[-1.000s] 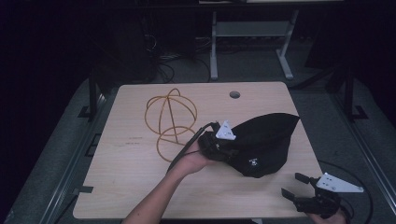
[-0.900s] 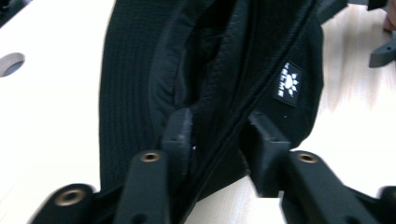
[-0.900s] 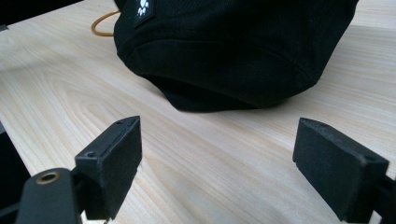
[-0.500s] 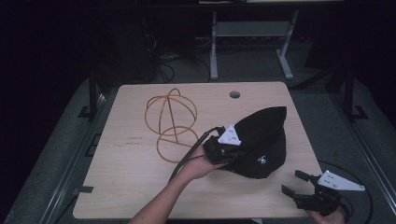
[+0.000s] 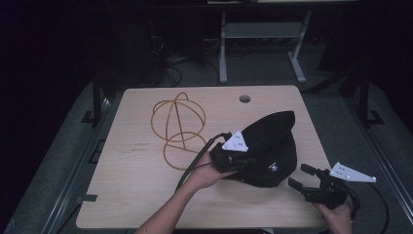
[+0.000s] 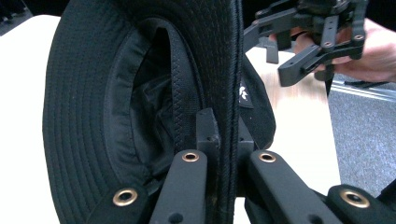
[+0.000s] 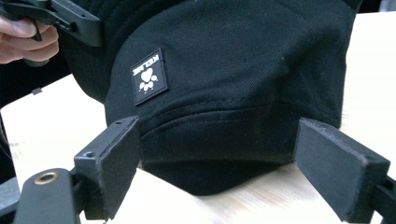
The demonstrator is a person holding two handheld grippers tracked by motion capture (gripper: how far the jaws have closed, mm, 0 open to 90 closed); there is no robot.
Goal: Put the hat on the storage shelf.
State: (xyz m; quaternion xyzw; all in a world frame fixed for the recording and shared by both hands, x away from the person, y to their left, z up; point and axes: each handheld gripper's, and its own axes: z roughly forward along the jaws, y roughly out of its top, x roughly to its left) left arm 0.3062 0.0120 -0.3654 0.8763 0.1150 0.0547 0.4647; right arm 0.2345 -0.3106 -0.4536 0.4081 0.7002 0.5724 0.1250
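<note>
A black bucket hat point(image 5: 272, 146) with a small paw-print patch point(image 7: 148, 75) rests on the wooden table point(image 5: 136, 185), its near-left side raised. My left gripper point(image 5: 234, 158) is shut on the hat's brim. In the left gripper view the brim edge runs between the closed jaws of the left gripper point(image 6: 224, 130), and the hat's lining point(image 6: 140, 102) faces the camera. My right gripper point(image 5: 304, 178) stands open just right of the hat, near the table's front right corner. In the right gripper view the hat's crown point(image 7: 233, 70) sits between and beyond the spread pads point(image 7: 116, 158), untouched.
A tangle of orange wire hoops point(image 5: 178, 122) lies left of the hat on the table. A round cable hole point(image 5: 244, 99) sits near the far edge. A metal stand point(image 5: 263, 44) is on the floor behind. The table's right edge is close to my right hand.
The left gripper has closed on the brim and tipped the hat up and toward the right. The right gripper has edged up and in toward the hat.
</note>
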